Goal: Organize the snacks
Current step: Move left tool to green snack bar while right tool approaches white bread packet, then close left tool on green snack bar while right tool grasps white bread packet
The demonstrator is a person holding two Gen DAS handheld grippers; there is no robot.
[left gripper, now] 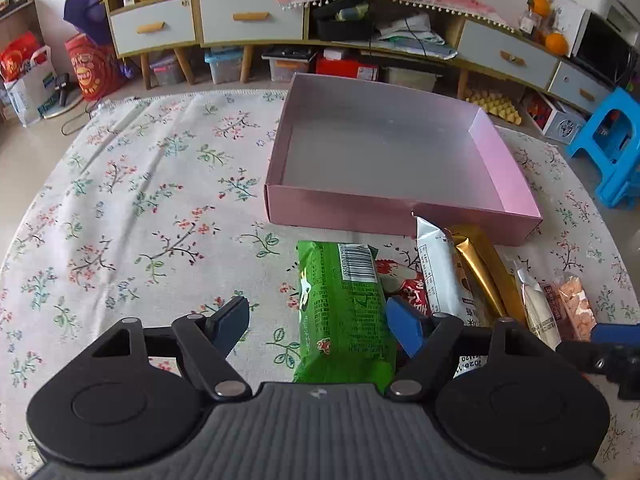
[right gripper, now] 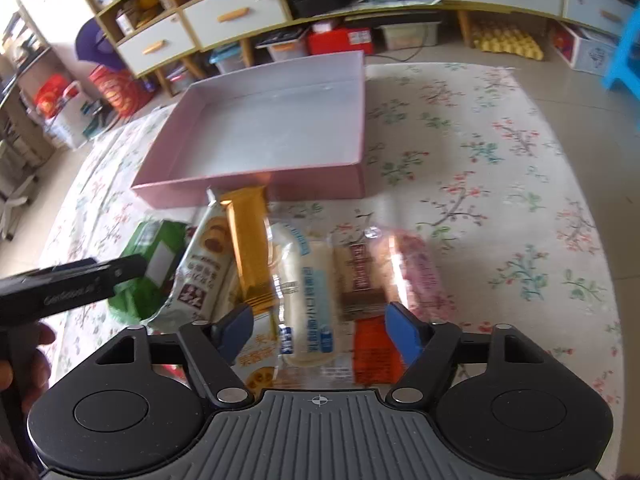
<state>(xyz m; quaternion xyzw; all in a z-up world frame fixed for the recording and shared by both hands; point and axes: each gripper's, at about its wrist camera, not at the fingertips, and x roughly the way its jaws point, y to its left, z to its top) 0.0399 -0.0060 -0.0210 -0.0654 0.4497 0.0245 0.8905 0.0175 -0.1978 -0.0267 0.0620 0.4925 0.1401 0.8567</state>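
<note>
Snacks, a row of wrapped packets lying on a tabletop [left gripper: 120, 184] covered by a cream cloth printed with flower sprigs, just near of a shallow pink box [left gripper: 400, 216]. The box is open-topped with a pale grey inside and holds nothing; it sits toward the far middle of the cloth. From left to right in the row: a green packet [left gripper: 344, 312] with a barcode label at its far end; a red packet [left gripper: 404, 280] mostly hidden under its neighbours; a white packet [left gripper: 440, 272] printed with round biscuits, its far corner touching the box wall; a long gold bar [left gripper: 484, 268] lying partly over the white one; a narrow white-and-blue packet [right gripper: 308, 288]; a clear packet [left gripper: 572, 304] of pinkish pieces with a brown label. An orange packet [right gripper: 372, 348] shows at the near edge, blurred. Left gripper [left gripper: 320, 330]: fingers spread apart and released, the green packet lying between them, its right side touching the right pad while the left pad stands clear of it. Right gripper [right gripper: 320, 330]: fingers also spread and released, above the white-and-blue packet and the orange one, gripping neither. Far background: a low cabinet [left gripper: 248, 20] with grey drawers, and a blue stool [left gripper: 612, 140] at the right.
</note>
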